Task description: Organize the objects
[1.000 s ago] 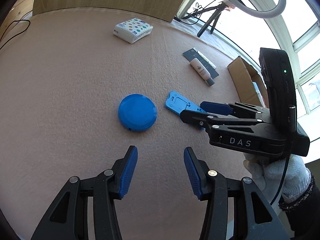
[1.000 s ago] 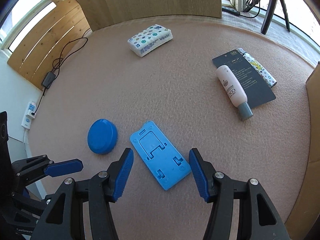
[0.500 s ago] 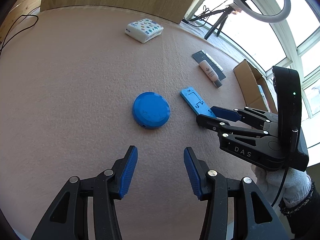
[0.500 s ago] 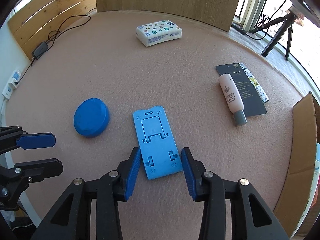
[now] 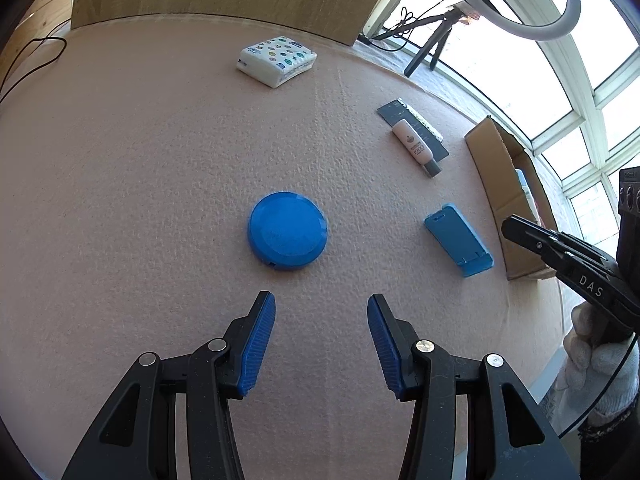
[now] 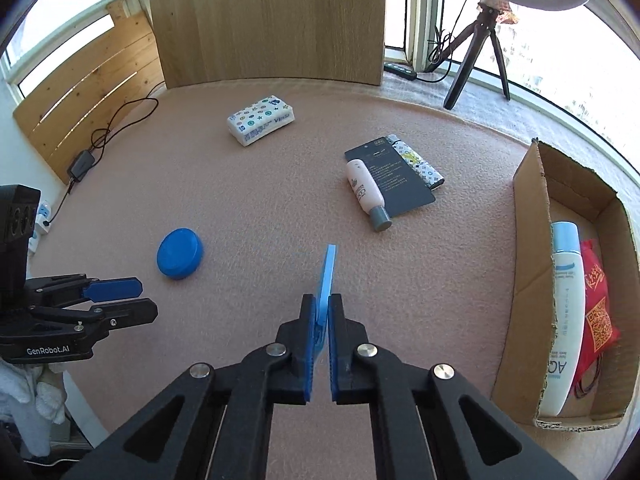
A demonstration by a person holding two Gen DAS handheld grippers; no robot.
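Note:
My right gripper (image 6: 319, 320) is shut on the flat blue phone stand (image 6: 328, 276) and holds it edge-on above the table. In the left wrist view the blue phone stand (image 5: 458, 239) shows beside the cardboard box (image 5: 504, 184). My left gripper (image 5: 321, 332) is open and empty, just short of the round blue lid (image 5: 287, 231), which lies flat on the pink table. The lid also shows in the right wrist view (image 6: 180, 253), with the left gripper (image 6: 120, 298) to its lower left.
A patterned tissue pack (image 6: 261, 120) lies at the back. A white tube (image 6: 367, 194) rests on a dark card (image 6: 390, 178) next to a patterned lighter (image 6: 418, 161). The cardboard box (image 6: 532, 248) on the right holds a white bottle (image 6: 564, 312) and a red packet (image 6: 598, 304).
My right gripper closed on the blue phone stand, lifted it off the table and turned it on edge, moving right toward the box. My left gripper stayed open near the lid.

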